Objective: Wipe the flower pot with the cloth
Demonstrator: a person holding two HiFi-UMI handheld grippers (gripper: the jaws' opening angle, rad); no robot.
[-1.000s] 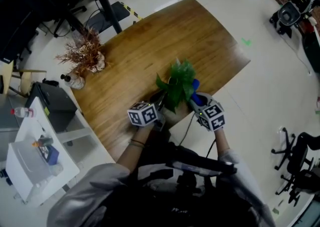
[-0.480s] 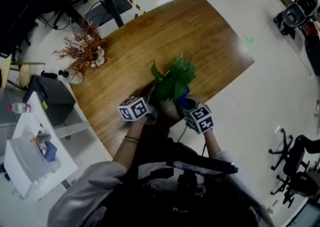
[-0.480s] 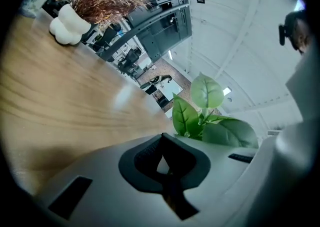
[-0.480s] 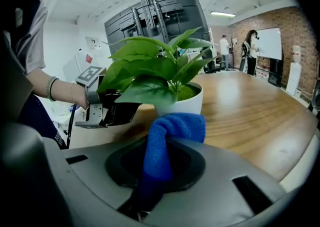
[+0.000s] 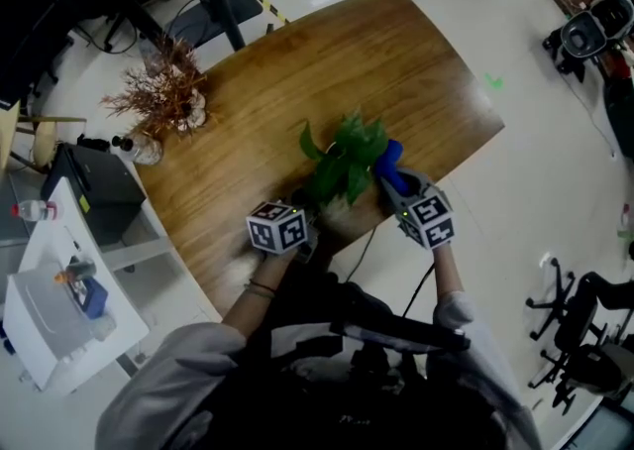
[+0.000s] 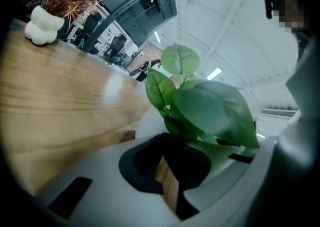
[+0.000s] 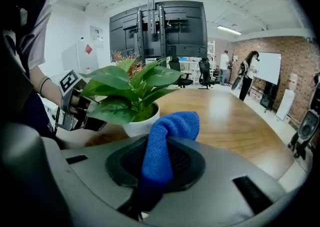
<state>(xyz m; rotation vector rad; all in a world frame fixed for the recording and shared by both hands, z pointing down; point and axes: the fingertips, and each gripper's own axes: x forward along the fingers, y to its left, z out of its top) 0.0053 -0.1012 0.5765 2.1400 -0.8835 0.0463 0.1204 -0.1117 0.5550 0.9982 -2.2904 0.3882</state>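
A white flower pot [image 5: 339,212] with green leaves [image 5: 347,153] stands near the front edge of the wooden table [image 5: 327,71]. My left gripper [image 5: 312,218] is at the pot's left side and looks shut on it. In the right gripper view its dark fingers [image 7: 92,122] run under a leaf to the pot [image 7: 142,125]. The left gripper view shows leaves [image 6: 215,111] right ahead of narrow jaws. My right gripper [image 5: 394,180] is shut on a blue cloth [image 5: 388,161], just right of the leaves. The cloth [image 7: 167,136] sticks out of its jaws, short of the pot.
A dried brown plant in a white vase [image 5: 163,96] and a bottle [image 5: 144,149] stand at the table's far left. A white cart [image 5: 69,309] is left of the table and office chairs [image 5: 584,339] are at the right. People [image 7: 247,73] stand far off.
My right gripper has moved right and away with the blue cloth, from the pot's near side to beside the leaves. The left gripper has shifted slightly right, staying at the pot.
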